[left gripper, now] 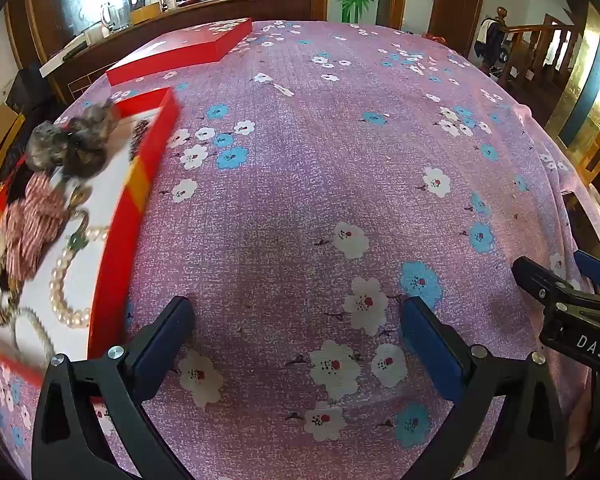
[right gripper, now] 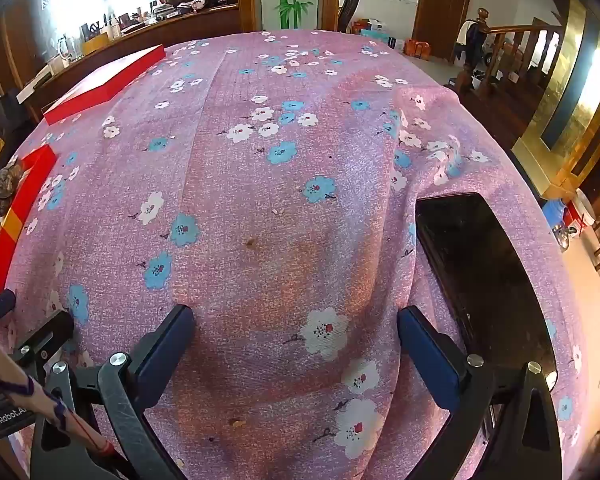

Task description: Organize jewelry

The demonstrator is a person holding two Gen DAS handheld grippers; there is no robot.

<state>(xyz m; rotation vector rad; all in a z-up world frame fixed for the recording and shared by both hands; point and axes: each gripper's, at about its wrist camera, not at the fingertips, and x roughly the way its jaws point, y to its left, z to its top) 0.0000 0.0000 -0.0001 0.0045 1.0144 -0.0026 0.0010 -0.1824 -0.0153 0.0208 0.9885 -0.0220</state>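
An open red box [left gripper: 140,184] with a white floor sits at the left of the left wrist view. In it lie a pearl necklace [left gripper: 62,280], a striped pink scrunchie [left gripper: 36,220], a grey-brown fluffy hair tie [left gripper: 80,136] and a dark beaded bracelet [left gripper: 2,300]. My left gripper [left gripper: 296,328] is open and empty over the flowered cloth, right of the box. My right gripper [right gripper: 296,332] is open and empty over the cloth; the box's edge [right gripper: 24,200] shows at its far left. The right gripper also shows in the left wrist view [left gripper: 572,296].
The red box lid [left gripper: 188,52] lies at the back left, also in the right wrist view [right gripper: 104,84]. A black phone [right gripper: 480,272] lies on the pink flowered tablecloth [right gripper: 280,200] right of my right gripper. A wooden counter with clutter [left gripper: 172,4] stands behind the table.
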